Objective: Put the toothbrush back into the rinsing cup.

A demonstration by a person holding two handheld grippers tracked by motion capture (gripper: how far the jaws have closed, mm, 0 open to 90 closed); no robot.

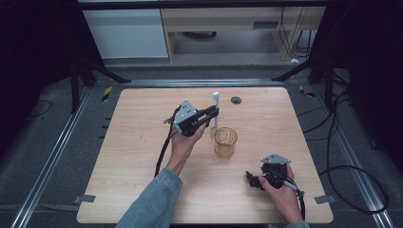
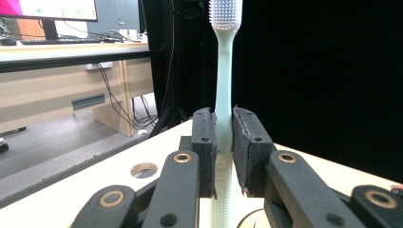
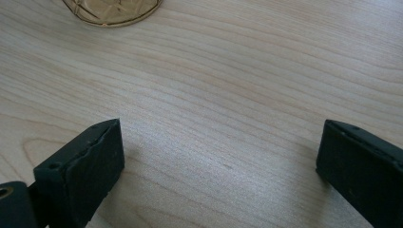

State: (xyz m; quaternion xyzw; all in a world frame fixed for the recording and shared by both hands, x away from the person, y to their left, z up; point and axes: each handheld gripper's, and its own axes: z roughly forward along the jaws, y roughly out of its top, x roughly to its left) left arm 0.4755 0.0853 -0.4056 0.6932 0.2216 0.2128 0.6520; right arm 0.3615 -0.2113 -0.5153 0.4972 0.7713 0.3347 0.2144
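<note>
A pale toothbrush stands upright with its bristle head on top, its lower end just above an amber glass cup at the table's middle. My left gripper is shut on the toothbrush handle, both pads pressing its sides. Near the front right of the table, my right gripper rests low over the wood, open with bare tabletop between its jaws. The cup's base shows at the top of the right gripper view.
The wooden table has a round cable hole at the back right of centre. Black stand legs and cables lie on the floor around the table. A desk with a monitor stands beyond it.
</note>
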